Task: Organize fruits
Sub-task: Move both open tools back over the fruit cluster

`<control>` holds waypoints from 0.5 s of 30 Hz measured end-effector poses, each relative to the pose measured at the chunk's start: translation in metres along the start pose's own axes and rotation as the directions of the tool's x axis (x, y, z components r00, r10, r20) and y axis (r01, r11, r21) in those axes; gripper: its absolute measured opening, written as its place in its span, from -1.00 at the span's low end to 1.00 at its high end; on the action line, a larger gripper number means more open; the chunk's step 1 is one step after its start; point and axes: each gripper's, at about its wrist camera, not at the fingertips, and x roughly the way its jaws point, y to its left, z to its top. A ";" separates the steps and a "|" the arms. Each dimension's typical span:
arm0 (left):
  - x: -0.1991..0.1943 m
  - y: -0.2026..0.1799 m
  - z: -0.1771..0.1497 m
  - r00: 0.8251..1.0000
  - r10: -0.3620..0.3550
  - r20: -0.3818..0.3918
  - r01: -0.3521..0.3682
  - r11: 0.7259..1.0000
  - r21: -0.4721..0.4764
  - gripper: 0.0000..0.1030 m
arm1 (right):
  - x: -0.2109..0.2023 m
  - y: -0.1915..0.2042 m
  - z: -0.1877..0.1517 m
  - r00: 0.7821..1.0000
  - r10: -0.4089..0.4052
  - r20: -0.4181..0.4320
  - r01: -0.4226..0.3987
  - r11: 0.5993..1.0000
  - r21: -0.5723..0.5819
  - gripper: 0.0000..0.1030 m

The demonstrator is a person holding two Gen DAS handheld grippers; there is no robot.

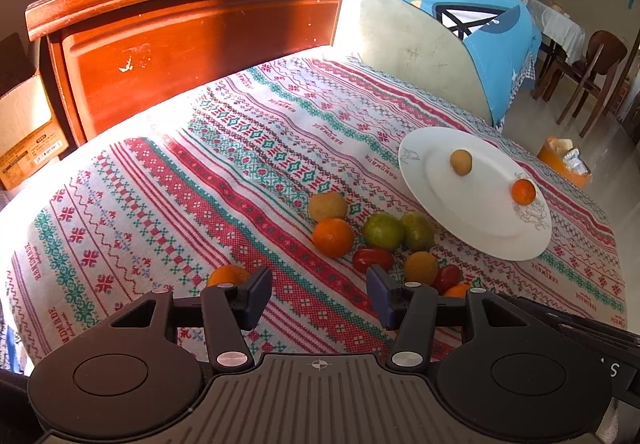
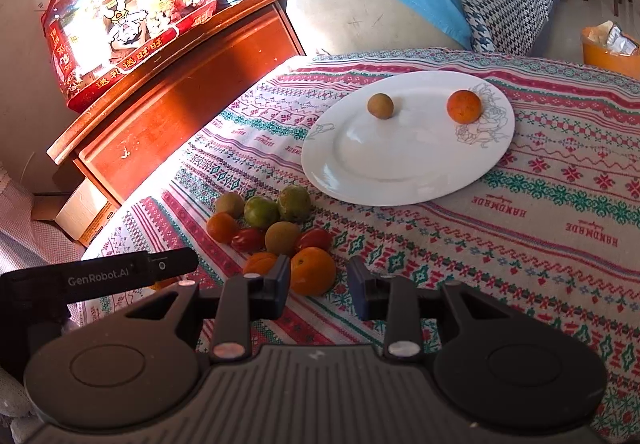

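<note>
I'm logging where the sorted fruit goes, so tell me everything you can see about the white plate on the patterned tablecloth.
The round white glossy plate, ceramic by its look, lies flat on the red-and-green patterned tablecloth. It has a broad rim with thin grey line drawings on two opposite sides, flower-like on the larger one. Two fruits sit apart on it: a small brownish-green round fruit and a small orange citrus fruit on the flower drawing. The loose fruit pile lies beside the plate, apparently not touching it. Neither claw touches the plate.

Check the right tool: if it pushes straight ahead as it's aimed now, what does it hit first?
Most likely the large orange just ahead, lying slightly toward the left finger of the open right tool. Beyond it sits the rest of the fruit cluster, then the white plate. Depth is hard to judge in fisheye; it may graze past.
</note>
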 end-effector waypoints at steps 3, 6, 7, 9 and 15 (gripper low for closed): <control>0.000 0.003 -0.003 1.000 0.009 -0.002 -0.009 1.000 0.003 -0.01 | 0.006 0.004 -0.002 1.000 -0.005 -0.011 0.005 1.000 -0.015 -0.34; 0.001 0.005 -0.005 1.000 0.011 -0.006 -0.011 1.000 0.005 -0.01 | 0.010 0.007 -0.003 1.000 -0.010 -0.015 0.010 1.000 -0.029 -0.22; 0.001 0.005 -0.005 1.000 0.012 -0.006 -0.012 1.000 0.006 -0.01 | 0.012 0.008 -0.003 1.000 -0.012 -0.018 0.012 0.999 -0.034 -0.22; 0.001 0.006 -0.006 1.000 0.009 -0.006 -0.009 1.000 0.005 -0.01 | 0.016 0.011 -0.005 0.999 -0.030 -0.023 0.029 0.998 -0.055 -0.22; 0.002 0.001 -0.008 1.000 -0.004 -0.008 0.004 1.000 0.021 -0.01 | 0.016 0.011 -0.007 0.999 -0.048 -0.025 0.046 0.996 -0.076 -0.41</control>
